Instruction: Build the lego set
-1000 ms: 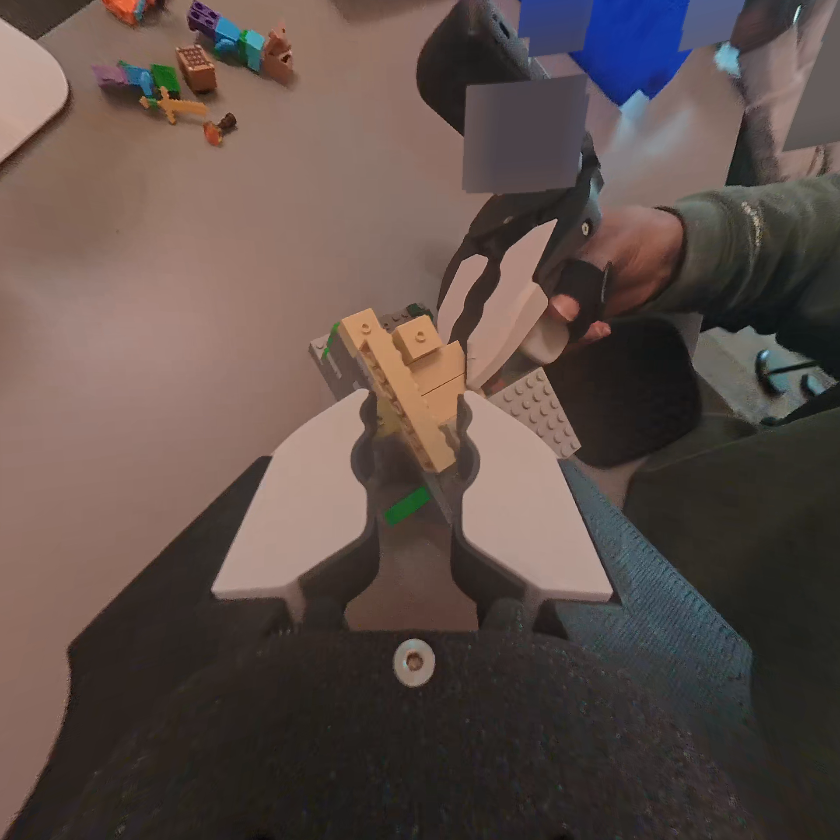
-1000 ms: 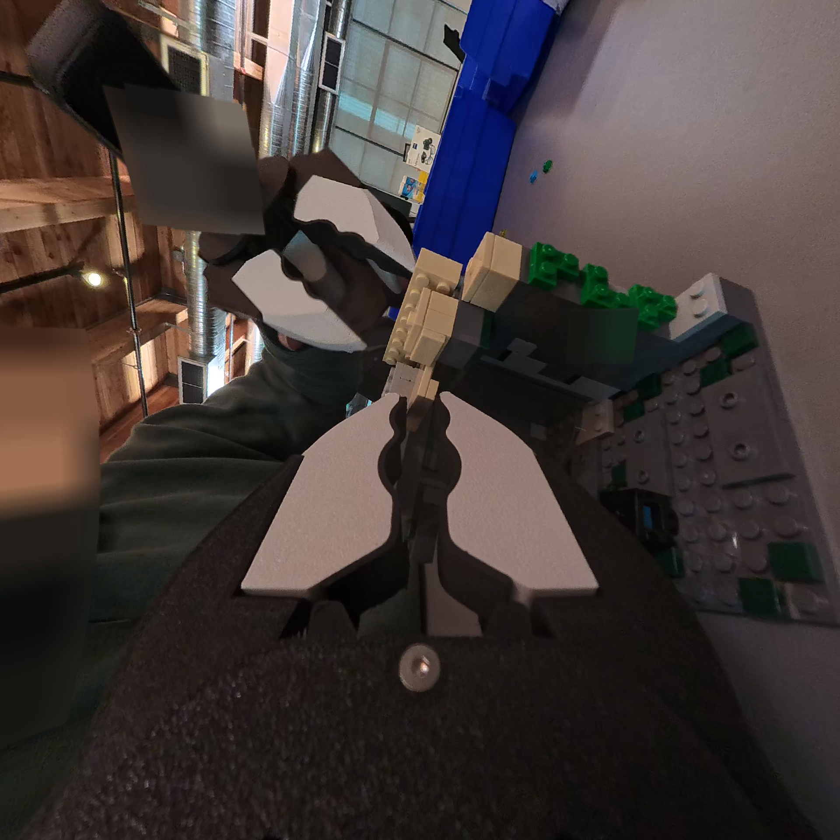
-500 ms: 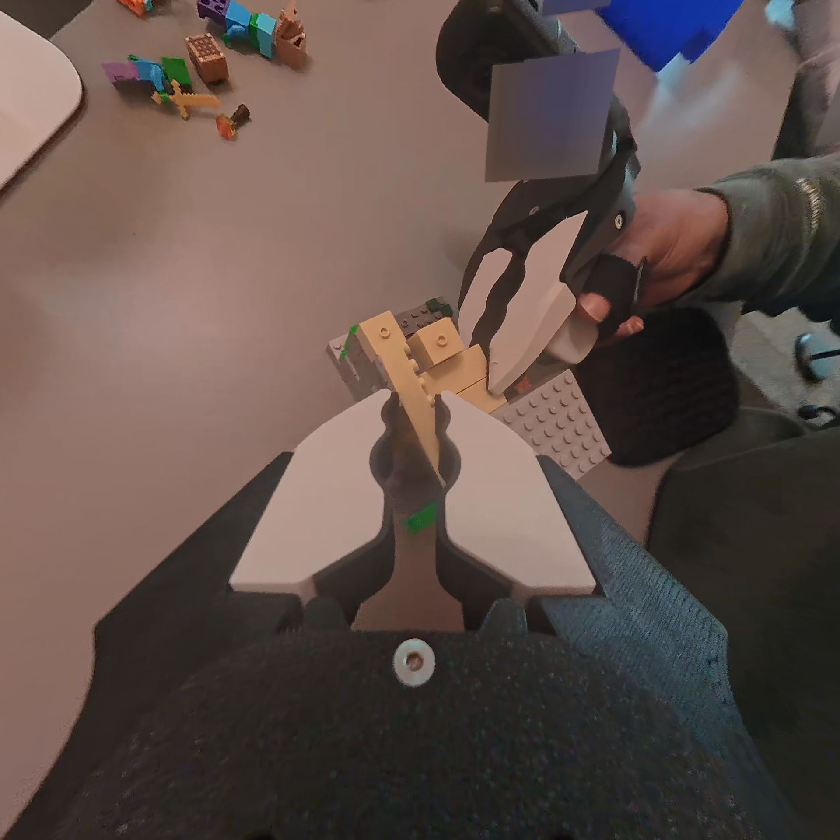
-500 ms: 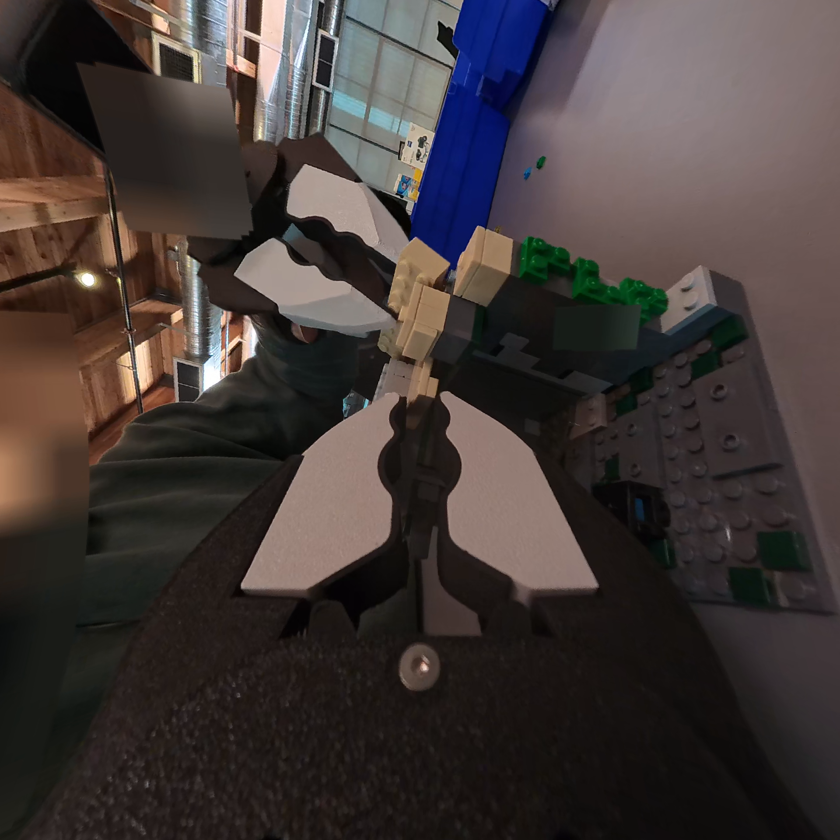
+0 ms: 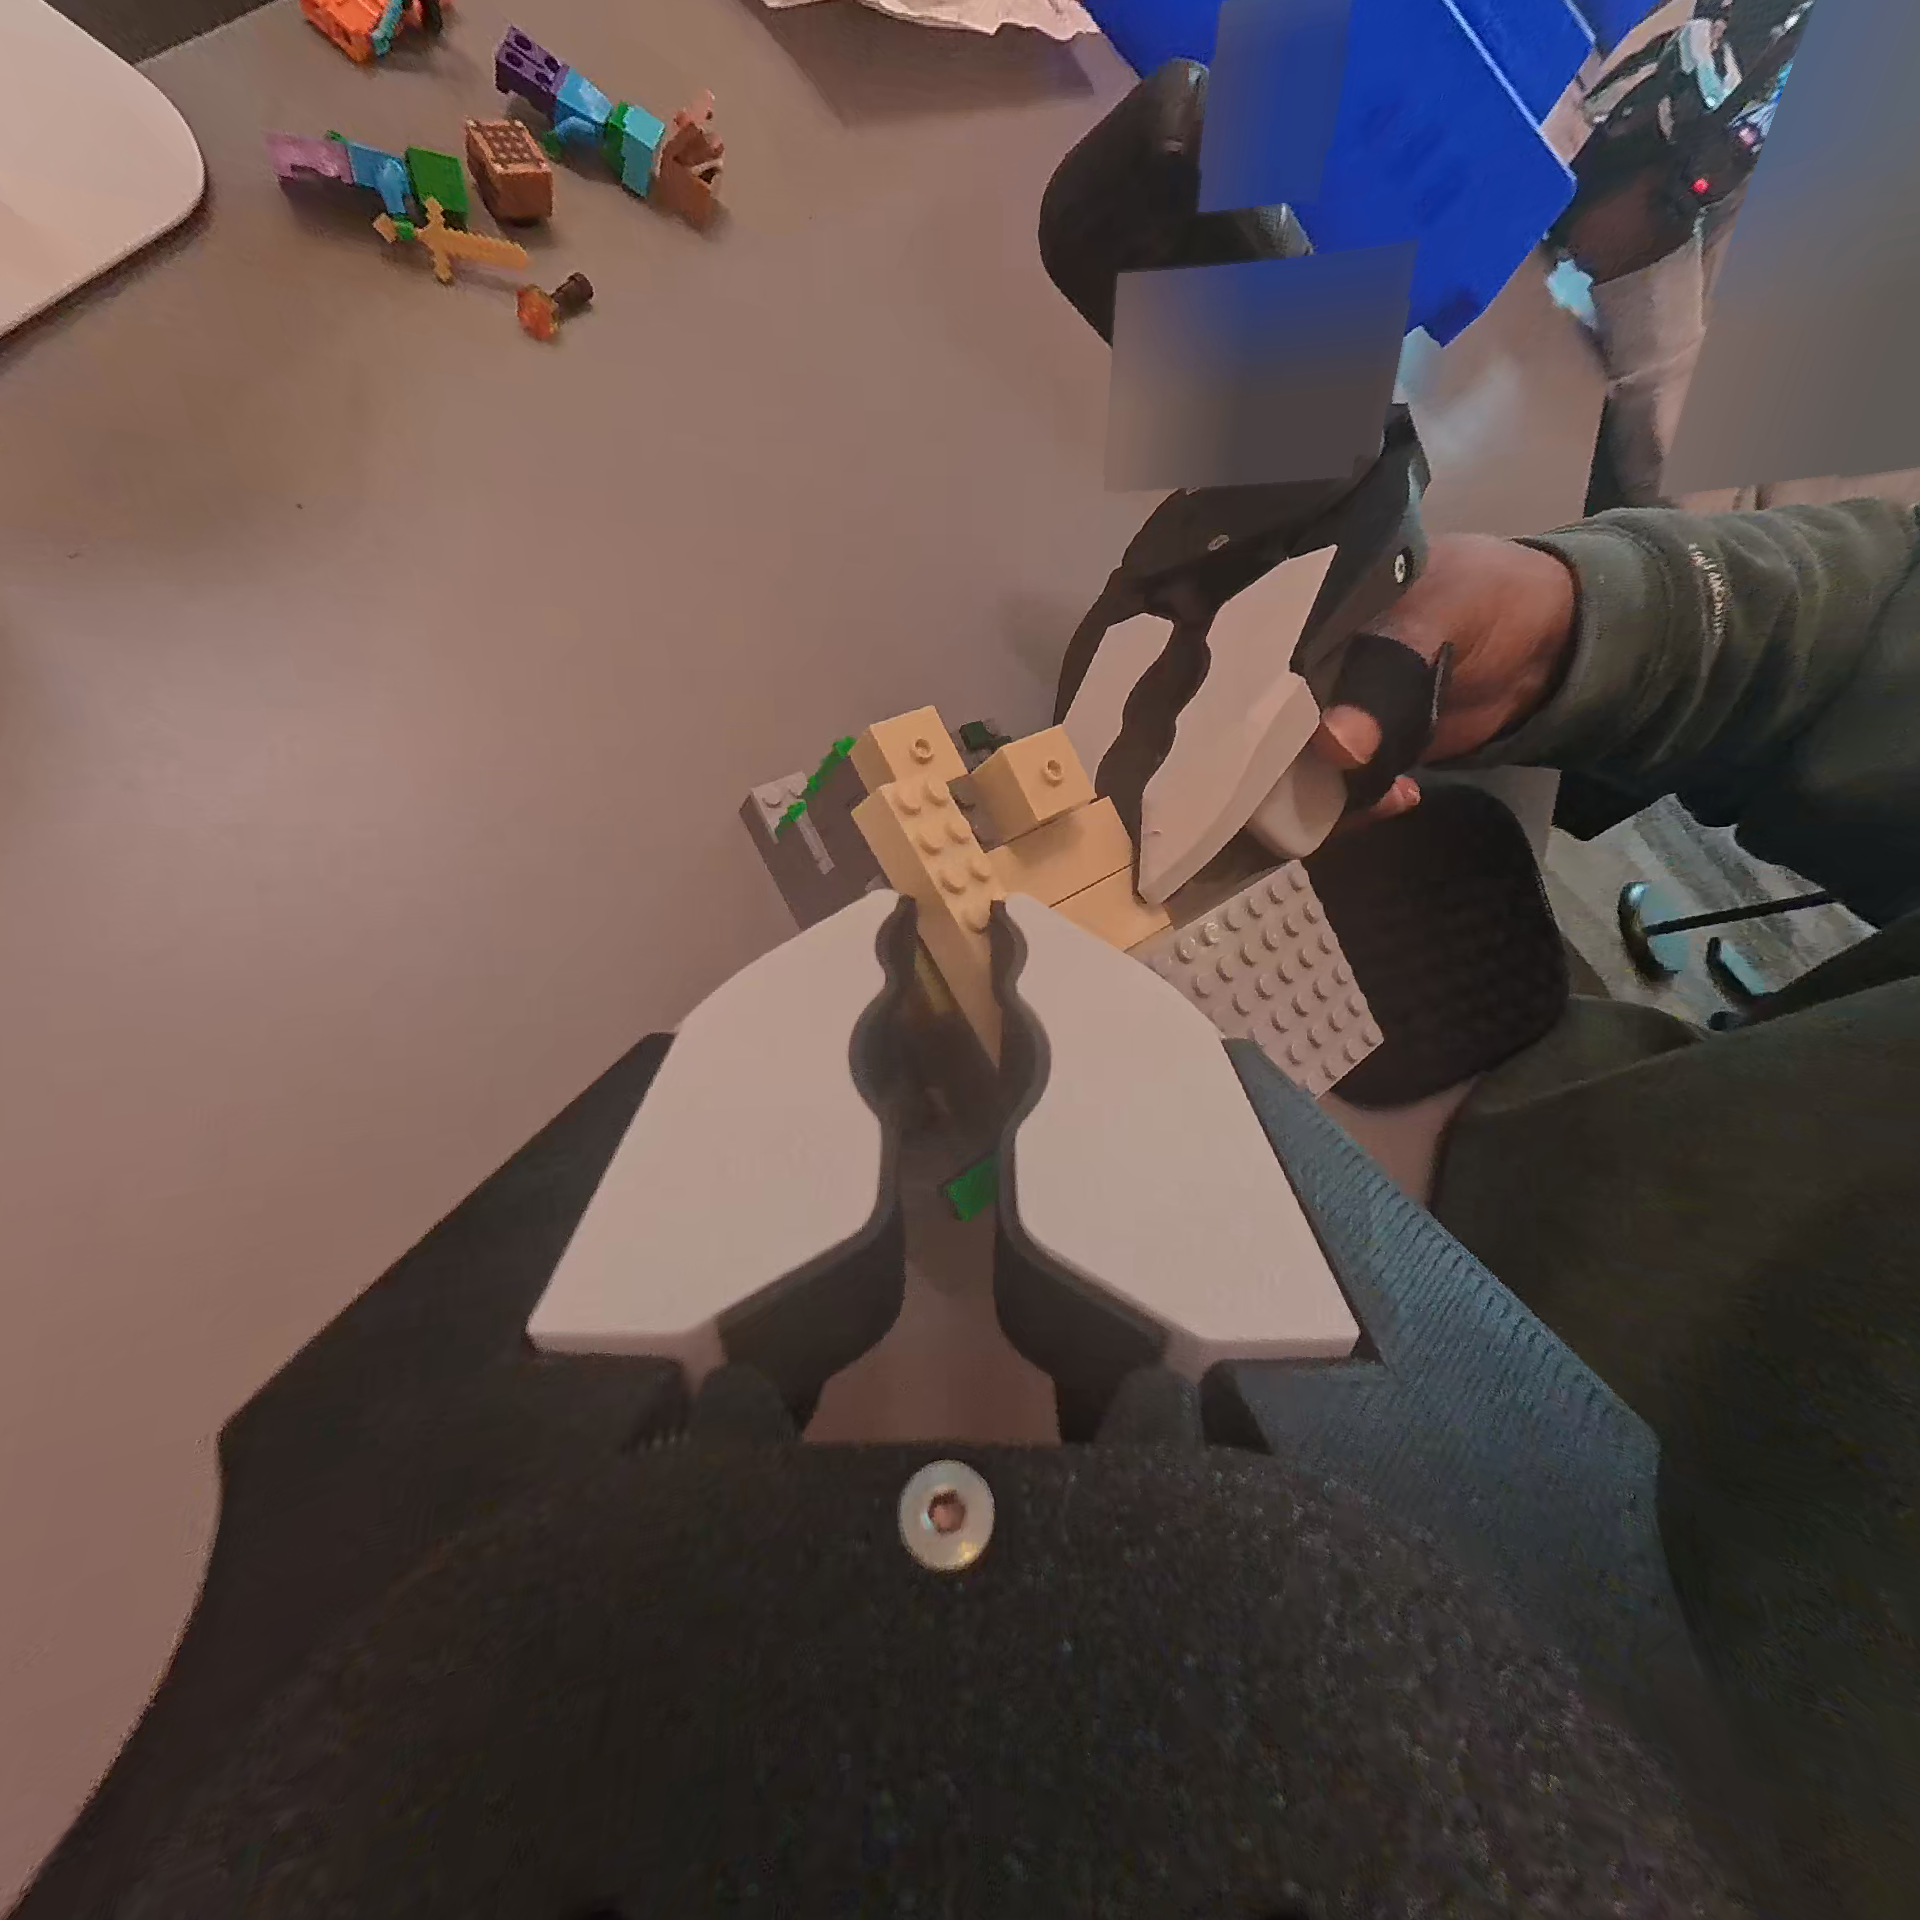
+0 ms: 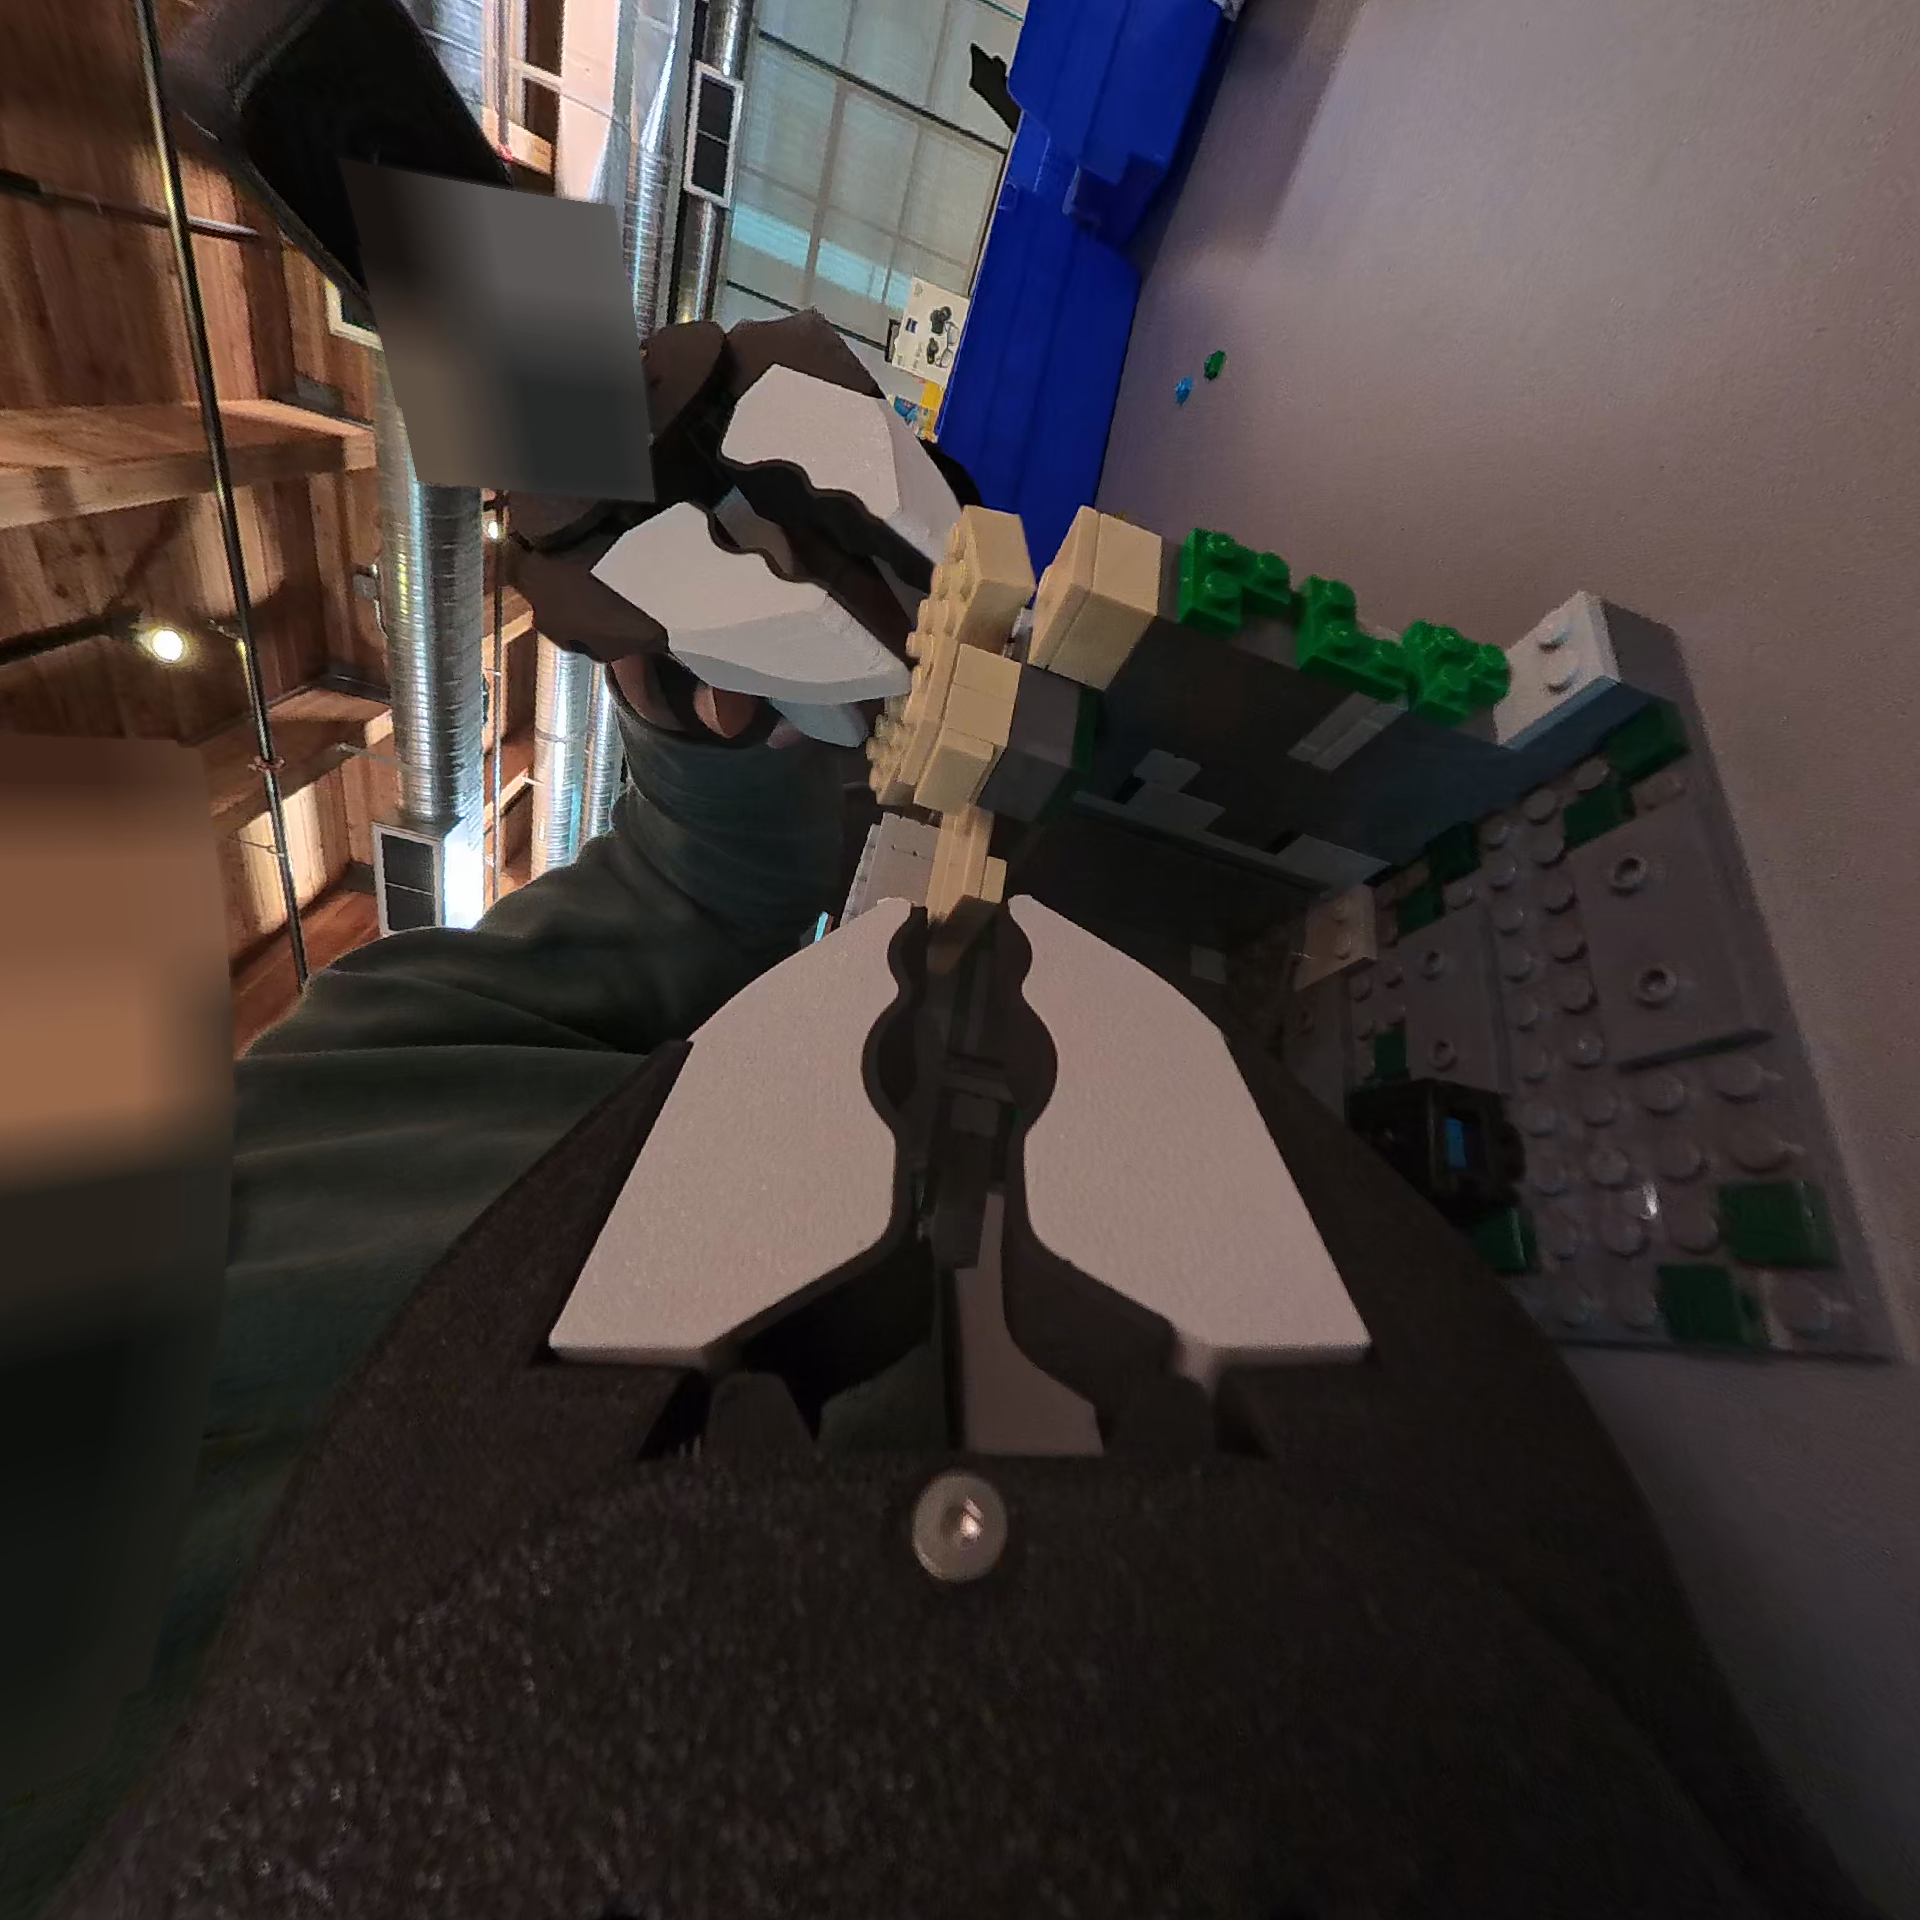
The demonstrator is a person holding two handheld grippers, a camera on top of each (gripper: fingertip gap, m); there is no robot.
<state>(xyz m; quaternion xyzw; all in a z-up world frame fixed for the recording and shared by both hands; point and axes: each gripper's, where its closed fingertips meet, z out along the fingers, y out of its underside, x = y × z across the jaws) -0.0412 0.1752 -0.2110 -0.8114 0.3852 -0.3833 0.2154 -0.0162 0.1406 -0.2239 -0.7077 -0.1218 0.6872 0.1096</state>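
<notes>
Your grey worktop fills most of the left wrist view. On it stands a brick-built model on a grey studded plastic baseplate, with dark grey walls, bright green bricks along its top edge and a cluster of tan plastic bricks at one end.

Far right on the worktop stand big blue plastic bins. At the far left edge lies a pale rounded board.

Your left claw is narrowed onto a long tan studded brick that sticks out from the tan cluster; both pads press its sides. A small green piece shows lower down between the fingers.

Your right claw is nearly closed on a thin tan brick edge of the same cluster, pads against it. In the left wrist view it reaches in from the right, its tips against the tan bricks, your hand on its grip.

Far left on the worktop lies a scatter of small loose bricks, purple, blue, green, brown and orange, well apart from the model.
</notes>
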